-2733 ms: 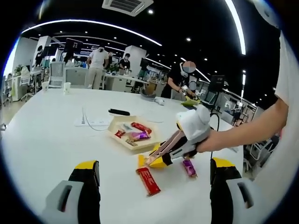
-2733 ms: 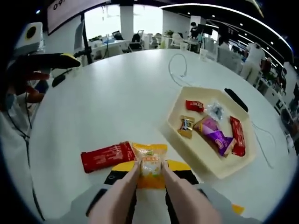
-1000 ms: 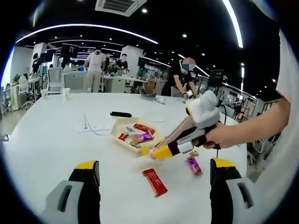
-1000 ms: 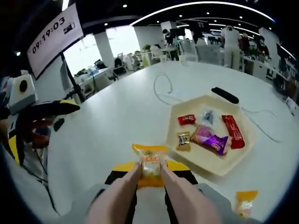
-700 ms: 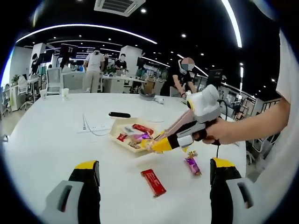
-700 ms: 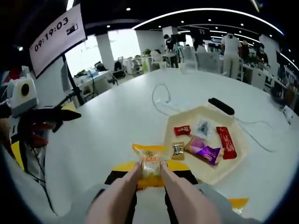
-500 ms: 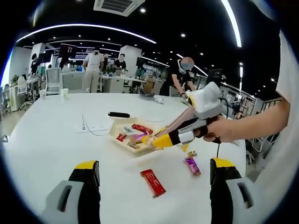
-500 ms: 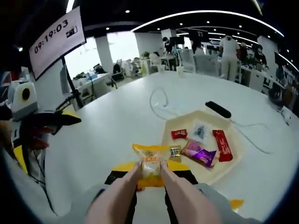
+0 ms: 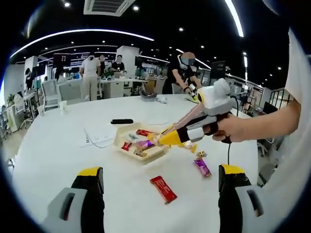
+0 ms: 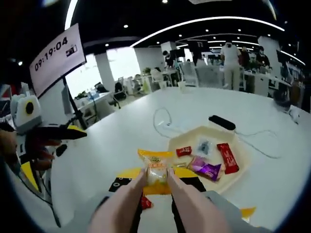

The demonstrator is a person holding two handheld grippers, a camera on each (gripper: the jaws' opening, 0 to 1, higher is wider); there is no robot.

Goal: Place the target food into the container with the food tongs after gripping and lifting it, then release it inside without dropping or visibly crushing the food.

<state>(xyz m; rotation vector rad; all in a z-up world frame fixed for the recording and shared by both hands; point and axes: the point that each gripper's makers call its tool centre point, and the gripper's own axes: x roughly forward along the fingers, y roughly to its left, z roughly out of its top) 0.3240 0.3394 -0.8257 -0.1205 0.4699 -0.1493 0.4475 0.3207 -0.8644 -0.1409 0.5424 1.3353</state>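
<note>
Lift done, drop pending.
You had tongs (image 10: 156,180) pinching the snack (image 10: 156,167), short of the tray (image 10: 241,156); left fingers (image 9: 90,196) spread.

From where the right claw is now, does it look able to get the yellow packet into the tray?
Probably yes. The right claw, shut on the yellow packet, is near the tray's edge, with nothing between them and bare space among the snacks inside.

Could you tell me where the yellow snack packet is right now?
In the right gripper view, the yellow snack packet is pinched in the right tool, held above the white table at the near edge of the cream tray.
</note>
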